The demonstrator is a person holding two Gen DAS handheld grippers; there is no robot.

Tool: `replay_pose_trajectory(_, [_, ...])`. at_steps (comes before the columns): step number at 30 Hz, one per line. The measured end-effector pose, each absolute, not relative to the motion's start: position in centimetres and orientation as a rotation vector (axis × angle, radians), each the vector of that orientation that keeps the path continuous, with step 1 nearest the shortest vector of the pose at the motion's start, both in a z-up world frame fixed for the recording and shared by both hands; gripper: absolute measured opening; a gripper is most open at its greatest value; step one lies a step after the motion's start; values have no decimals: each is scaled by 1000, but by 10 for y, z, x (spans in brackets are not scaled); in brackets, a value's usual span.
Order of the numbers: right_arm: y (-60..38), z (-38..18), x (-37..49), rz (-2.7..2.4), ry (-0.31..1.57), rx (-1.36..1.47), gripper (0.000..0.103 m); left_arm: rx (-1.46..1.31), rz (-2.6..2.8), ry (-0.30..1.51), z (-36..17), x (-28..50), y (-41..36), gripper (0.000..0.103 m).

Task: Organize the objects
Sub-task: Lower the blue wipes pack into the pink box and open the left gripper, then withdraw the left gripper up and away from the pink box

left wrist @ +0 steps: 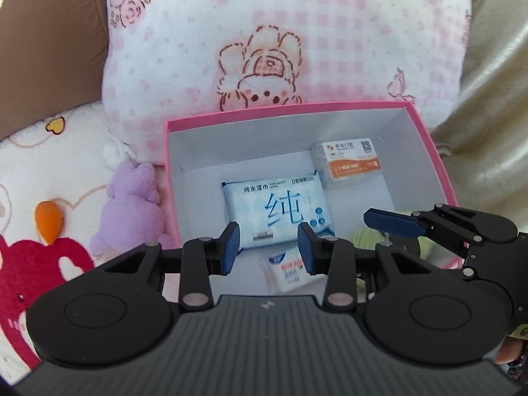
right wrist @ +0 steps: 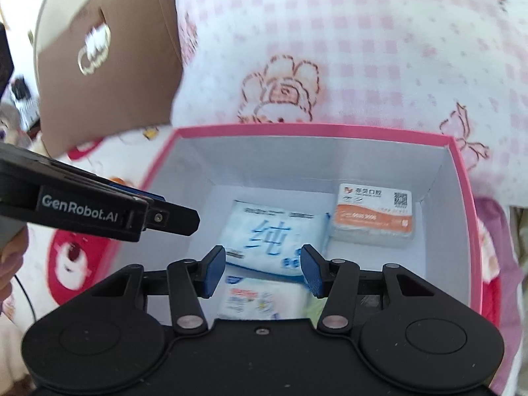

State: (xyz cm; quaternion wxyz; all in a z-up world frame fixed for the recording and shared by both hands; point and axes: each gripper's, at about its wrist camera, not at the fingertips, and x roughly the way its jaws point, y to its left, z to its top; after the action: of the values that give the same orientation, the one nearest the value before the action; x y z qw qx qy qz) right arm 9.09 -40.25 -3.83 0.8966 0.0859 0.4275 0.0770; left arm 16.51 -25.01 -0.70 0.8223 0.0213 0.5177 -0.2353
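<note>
1. The pink box [left wrist: 439, 171] sits open on a bed with a cartoon blanket [left wrist: 39, 171], pushed up against a pink checked pillow [left wrist: 297, 33].
2. Inside: a blue wet-wipes pack [left wrist: 277, 211] lies flat in the middle, a small tissue pack [left wrist: 287, 270] is just in front of it, and a clear box with an orange label [left wrist: 349, 165] sits in the far right corner.
3. Left tongs [left wrist: 268, 247] hover over the box, jaws apart, gripping nothing.
4. Right tongs [right wrist: 263, 270] do the same, also empty.
5. A purple plush toy [left wrist: 132, 208] lies just left of the box.
</note>
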Motion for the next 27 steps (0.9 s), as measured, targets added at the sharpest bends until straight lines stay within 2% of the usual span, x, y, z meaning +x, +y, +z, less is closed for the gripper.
replay_pose_trajectory(14, [-373,-8,38,134,856,187,57,90,-581,1095,24,117,-202,41])
replay_pose_trajectory(27, [-353,19,23,111,862,174,58,55,-623,1065,53,97,-171,43])
